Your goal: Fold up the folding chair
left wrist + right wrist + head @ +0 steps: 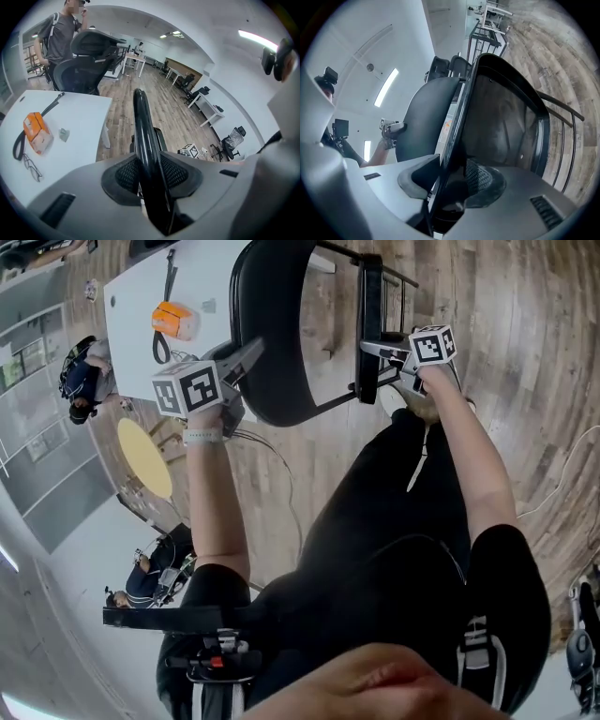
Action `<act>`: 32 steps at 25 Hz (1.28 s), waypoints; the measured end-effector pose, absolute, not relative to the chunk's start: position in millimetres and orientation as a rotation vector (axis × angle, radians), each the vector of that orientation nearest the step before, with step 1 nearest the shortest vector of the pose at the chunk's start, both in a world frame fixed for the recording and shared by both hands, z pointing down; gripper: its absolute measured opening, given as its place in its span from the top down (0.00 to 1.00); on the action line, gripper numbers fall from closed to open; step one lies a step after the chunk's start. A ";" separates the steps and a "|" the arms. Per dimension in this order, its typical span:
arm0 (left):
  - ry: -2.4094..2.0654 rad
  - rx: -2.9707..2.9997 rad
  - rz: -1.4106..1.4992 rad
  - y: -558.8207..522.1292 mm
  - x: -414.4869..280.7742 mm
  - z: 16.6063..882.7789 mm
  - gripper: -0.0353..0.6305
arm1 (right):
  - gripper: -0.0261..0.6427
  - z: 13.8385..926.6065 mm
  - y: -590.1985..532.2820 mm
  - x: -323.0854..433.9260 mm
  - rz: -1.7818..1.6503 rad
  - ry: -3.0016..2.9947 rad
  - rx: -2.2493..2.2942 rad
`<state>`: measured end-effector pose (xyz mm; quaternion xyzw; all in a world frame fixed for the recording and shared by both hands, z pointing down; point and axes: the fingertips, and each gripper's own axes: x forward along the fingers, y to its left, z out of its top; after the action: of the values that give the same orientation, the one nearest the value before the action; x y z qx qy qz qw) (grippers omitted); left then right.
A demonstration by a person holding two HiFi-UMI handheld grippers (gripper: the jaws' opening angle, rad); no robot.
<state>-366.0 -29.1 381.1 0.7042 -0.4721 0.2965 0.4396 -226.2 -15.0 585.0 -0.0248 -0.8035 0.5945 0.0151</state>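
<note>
Nearest to us is the left claw point(150, 173), its ribbed pads closed partway onto the thin edge of the backrest point(140, 122). The right claw point(450, 180) pinches the rim of the seat point(501, 122) in the same way, probably so that the two panels can be pressed together. So the folding chair point(272, 334) is held between the two claws, over the wooden floor point(525, 352). Its hinge and feet are cut off beyond the claws; we cannot say whether it rests on the floor. A white table point(141, 296) lies beyond the left claw.
</note>
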 end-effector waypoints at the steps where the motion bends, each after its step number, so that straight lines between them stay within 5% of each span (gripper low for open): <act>1: -1.168 1.747 0.726 -28.9 -372.5 381.9 0.79 | 0.73 584.2 -15.0 -236.3 1.856 -2.496 -0.080; 32: -1.246 1.684 0.695 -28.0 -489.9 391.6 0.80 | 0.70 591.5 -10.1 -415.9 1.955 -2.379 -0.006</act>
<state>-489.9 -28.0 391.6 0.6812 -0.5042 0.2810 0.4503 -415.9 -10.1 591.5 -0.0020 -0.7723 0.6345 0.0312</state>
